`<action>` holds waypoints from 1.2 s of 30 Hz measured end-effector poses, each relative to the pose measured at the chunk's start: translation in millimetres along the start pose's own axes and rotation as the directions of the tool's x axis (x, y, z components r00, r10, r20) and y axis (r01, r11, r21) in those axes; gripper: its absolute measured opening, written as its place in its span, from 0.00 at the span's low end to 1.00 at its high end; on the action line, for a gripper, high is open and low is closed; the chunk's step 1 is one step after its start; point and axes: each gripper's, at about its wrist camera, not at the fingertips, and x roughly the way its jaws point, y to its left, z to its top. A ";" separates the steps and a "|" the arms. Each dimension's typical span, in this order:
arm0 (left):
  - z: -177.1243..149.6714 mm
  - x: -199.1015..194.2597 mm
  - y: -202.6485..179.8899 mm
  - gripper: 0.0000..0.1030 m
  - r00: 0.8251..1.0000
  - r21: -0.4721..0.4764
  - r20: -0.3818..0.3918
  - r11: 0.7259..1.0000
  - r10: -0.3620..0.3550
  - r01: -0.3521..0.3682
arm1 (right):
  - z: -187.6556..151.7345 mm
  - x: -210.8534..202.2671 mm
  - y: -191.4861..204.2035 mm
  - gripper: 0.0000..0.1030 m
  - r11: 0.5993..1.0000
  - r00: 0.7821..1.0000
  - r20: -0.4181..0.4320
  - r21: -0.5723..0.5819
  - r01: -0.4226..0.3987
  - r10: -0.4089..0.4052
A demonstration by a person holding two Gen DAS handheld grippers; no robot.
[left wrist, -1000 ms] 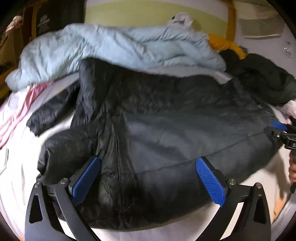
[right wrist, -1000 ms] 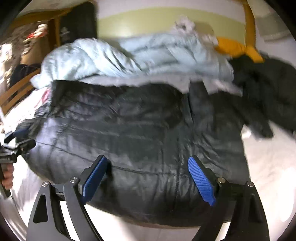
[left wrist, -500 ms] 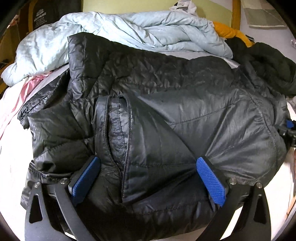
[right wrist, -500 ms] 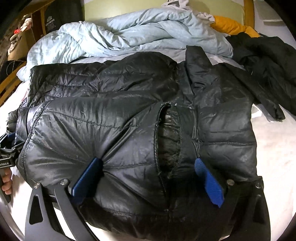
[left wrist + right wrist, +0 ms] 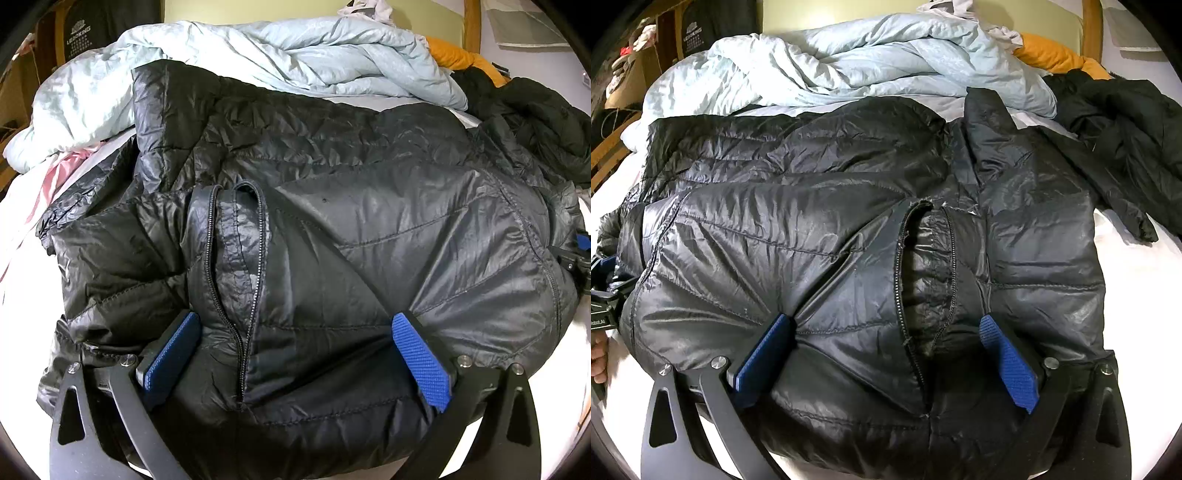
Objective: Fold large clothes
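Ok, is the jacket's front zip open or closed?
Open, at least along the stretch in view: on the jacket the two rows of zip teeth stand apart with lining showing between them, in both wrist views.

Puffy folds of the black jacket (image 5: pixel 369 236) bulge between both spread jaws, hiding each gripper's lower fingers and the bed beneath.

Bedroom with a white-sheeted bed (image 5: pixel 1126 280) and a pale yellow-green headboard panel (image 5: pixel 849 14) framed in wood.
A crumpled light-blue duvet (image 5: pixel 831 70) lies along the head of the bed, an orange cushion (image 5: pixel 1052 55) at its right end, a light grey wall (image 5: pixel 517 62) beyond.
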 end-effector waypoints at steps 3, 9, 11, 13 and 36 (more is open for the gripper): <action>-0.1 0.4 0.2 1.00 1.000 -0.002 -0.002 1.000 -0.002 0.002 | 0.2 0.1 -0.6 1.00 1.000 1.000 -0.003 -0.001 0.000 0.000; 1.9 -0.4 2.1 1.00 1.000 -0.004 -0.019 1.000 -0.003 0.002 | 2.9 0.0 -0.5 1.00 1.000 1.000 -0.022 -0.015 0.002 -0.003; 5.9 -5.3 4.2 1.00 0.999 -0.008 -0.035 1.000 -0.004 0.004 | 11.7 -6.1 -5.4 0.99 1.000 0.999 -0.048 -0.011 0.000 -0.001; 9.8 -20.1 13.3 1.00 1.000 -0.023 -0.007 1.000 0.001 -0.001 | 19.1 -27.7 -25.3 0.99 0.997 0.999 0.014 0.062 -0.051 0.050; -9.5 -30.7 83.5 0.19 0.989 -0.249 -0.127 0.968 -0.075 0.041 | -11.1 -14.0 -123.4 0.18 0.936 0.957 -0.135 0.280 -0.211 0.256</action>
